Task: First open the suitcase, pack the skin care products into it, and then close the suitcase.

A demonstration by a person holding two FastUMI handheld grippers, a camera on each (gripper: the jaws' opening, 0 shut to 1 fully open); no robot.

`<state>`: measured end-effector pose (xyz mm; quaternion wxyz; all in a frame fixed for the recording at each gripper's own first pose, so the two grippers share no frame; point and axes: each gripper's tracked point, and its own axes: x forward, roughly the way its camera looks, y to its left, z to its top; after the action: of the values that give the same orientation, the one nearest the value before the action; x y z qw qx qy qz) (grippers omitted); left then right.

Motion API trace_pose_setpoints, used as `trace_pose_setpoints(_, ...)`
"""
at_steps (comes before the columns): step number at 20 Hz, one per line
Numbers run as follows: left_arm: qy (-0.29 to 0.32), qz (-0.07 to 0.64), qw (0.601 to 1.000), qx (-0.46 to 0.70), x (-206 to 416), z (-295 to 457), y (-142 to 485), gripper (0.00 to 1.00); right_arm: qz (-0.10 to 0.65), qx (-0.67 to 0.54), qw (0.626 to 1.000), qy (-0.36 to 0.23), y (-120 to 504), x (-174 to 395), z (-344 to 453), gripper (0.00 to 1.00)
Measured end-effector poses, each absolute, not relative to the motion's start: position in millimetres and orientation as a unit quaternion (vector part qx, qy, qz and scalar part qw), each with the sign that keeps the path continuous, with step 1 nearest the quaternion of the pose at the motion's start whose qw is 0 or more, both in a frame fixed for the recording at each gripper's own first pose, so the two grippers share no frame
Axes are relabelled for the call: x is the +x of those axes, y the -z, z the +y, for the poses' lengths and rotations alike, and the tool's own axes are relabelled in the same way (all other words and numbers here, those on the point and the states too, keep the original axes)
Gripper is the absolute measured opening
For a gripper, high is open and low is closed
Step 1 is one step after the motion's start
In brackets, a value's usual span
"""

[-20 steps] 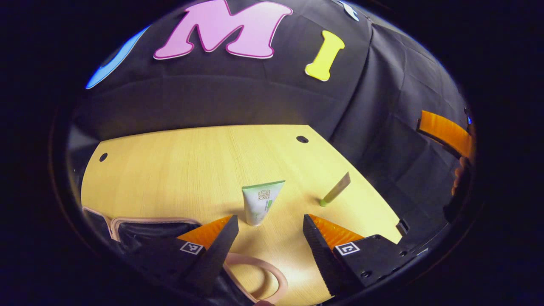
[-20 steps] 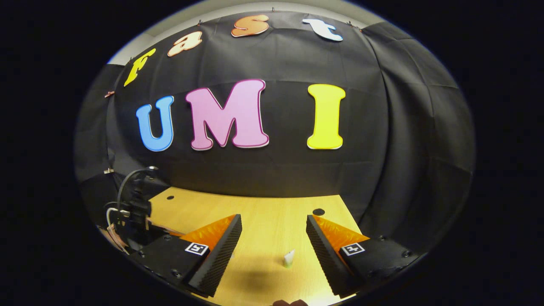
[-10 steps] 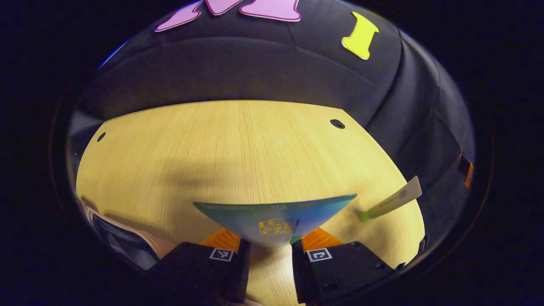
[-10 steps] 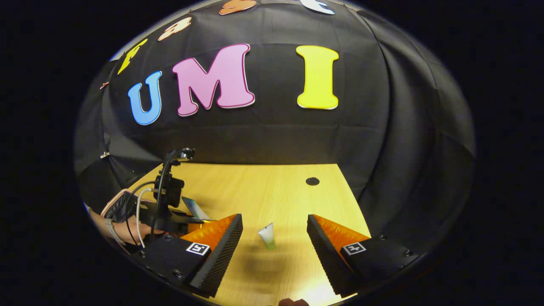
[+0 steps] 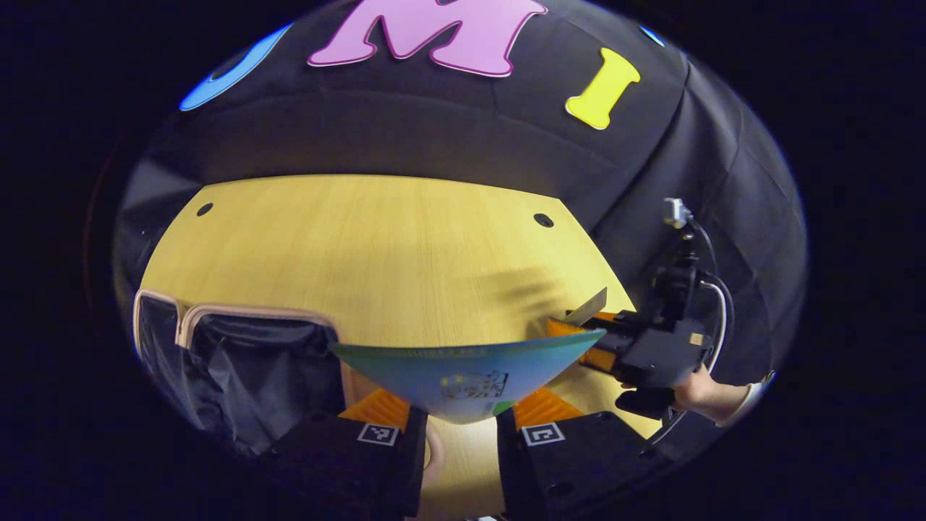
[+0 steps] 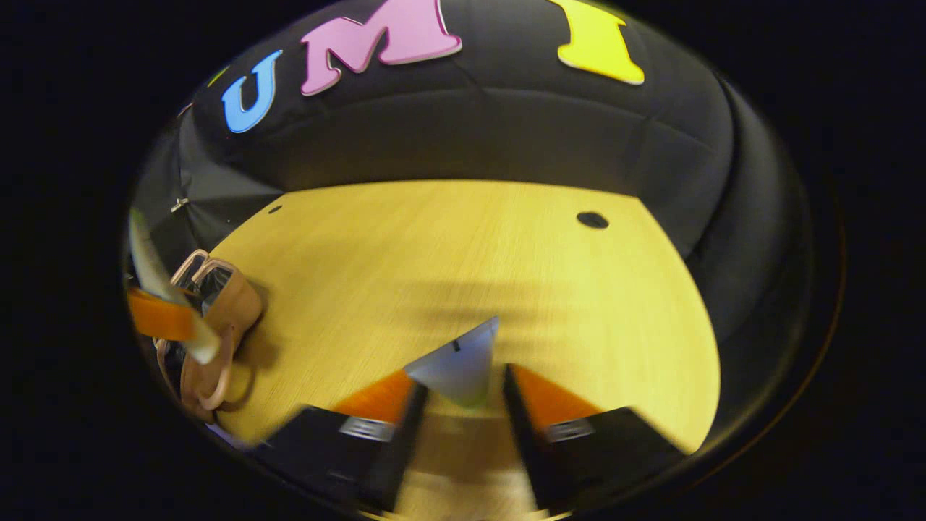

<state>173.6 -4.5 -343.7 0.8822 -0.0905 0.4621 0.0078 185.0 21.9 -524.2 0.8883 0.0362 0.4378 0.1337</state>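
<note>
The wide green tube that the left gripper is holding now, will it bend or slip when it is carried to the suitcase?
The green tube is probably soft plastic, so it may dent a little where the left gripper pinches it. Its flat crimped end fans out wide above the fingers, so it could sway. It looks light, so slipping seems unlikely on the way to the open suitcase.

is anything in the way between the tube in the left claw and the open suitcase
Nothing visible is. The left claw is shut on the wide tube, and the suitcase lies open just to its left on the table. The right claw, holding the small tube, is off on the other side.
</note>
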Motion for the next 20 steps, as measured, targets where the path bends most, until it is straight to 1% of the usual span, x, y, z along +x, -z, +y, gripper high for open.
trace_pose_setpoints(1, -0.021, 0.468, 0.877, -0.106, 157, 2, 336, 0.47, 0.439, 0.047, 0.887, -0.133, 522, 187, 26, 0.51)
trace_pose_setpoints(2, -0.034, 0.473, 0.873, -0.116, 141, 12, 331, 0.5, 0.433, 0.043, 0.891, -0.13, 515, 190, 23, 0.36)
trace_pose_setpoints(3, -0.049, 0.477, 0.87, -0.115, 127, 28, 326, 0.44, 0.425, 0.036, 0.895, -0.131, 508, 191, 23, 0.23)
trace_pose_setpoints(4, -0.063, 0.483, 0.867, -0.11, 118, 48, 326, 0.47, 0.417, 0.036, 0.898, -0.137, 495, 191, 26, 0.29)
trace_pose_setpoints(5, -0.075, 0.491, 0.862, -0.099, 106, 68, 325, 0.51, 0.408, 0.041, 0.901, -0.143, 480, 188, 31, 0.29)
trace_pose_setpoints(7, -0.09, 0.515, 0.848, -0.081, 79, 103, 322, 0.51, 0.395, 0.045, 0.903, -0.163, 449, 176, 47, 0.29)
trace_pose_setpoints(8, -0.099, 0.532, 0.837, -0.074, 64, 120, 325, 0.47, 0.388, 0.041, 0.904, -0.173, 435, 169, 55, 0.22)
trace_pose_setpoints(9, -0.106, 0.553, 0.823, -0.07, 51, 135, 331, 0.47, 0.381, 0.038, 0.905, -0.183, 420, 162, 64, 0.29)
trace_pose_setpoints(11, -0.114, 0.607, 0.783, -0.074, 22, 159, 353, 0.47, 0.373, 0.043, 0.904, -0.206, 392, 142, 88, 0.29)
trace_pose_setpoints(13, -0.121, 0.663, 0.734, -0.081, -9, 176, 373, 0.47, 0.37, 0.053, 0.9, -0.224, 368, 118, 117, 0.29)
trace_pose_setpoints(14, -0.119, 0.67, 0.727, -0.086, -12, 179, 385, 0.51, 0.37, 0.063, 0.897, -0.235, 358, 105, 134, 0.29)
trace_pose_setpoints(15, -0.11, 0.679, 0.722, -0.08, -17, 184, 399, 0.47, 0.371, 0.075, 0.893, -0.243, 355, 94, 153, 0.29)
trace_pose_setpoints(16, -0.105, 0.692, 0.712, -0.064, -30, 195, 416, 0.5, 0.384, 0.093, 0.884, -0.249, 358, 81, 173, 0.29)
trace_pose_setpoints(17, -0.114, 0.707, 0.697, -0.051, -42, 206, 431, 0.52, 0.408, 0.101, 0.869, -0.26, 366, 65, 196, 0.29)
trace_pose_setpoints(18, -0.111, 0.709, 0.694, -0.057, -43, 205, 435, 0.6, 0.429, 0.096, 0.859, -0.263, 372, 56, 213, 0.29)
trace_pose_setpoints(19, -0.106, 0.7, 0.704, -0.06, -39, 201, 437, 0.63, 0.439, 0.098, 0.853, -0.264, 377, 49, 231, 0.29)
trace_pose_setpoints(20, -0.094, 0.685, 0.72, -0.061, -32, 199, 426, 0.72, 0.452, 0.109, 0.846, -0.261, 382, 42, 248, 0.29)
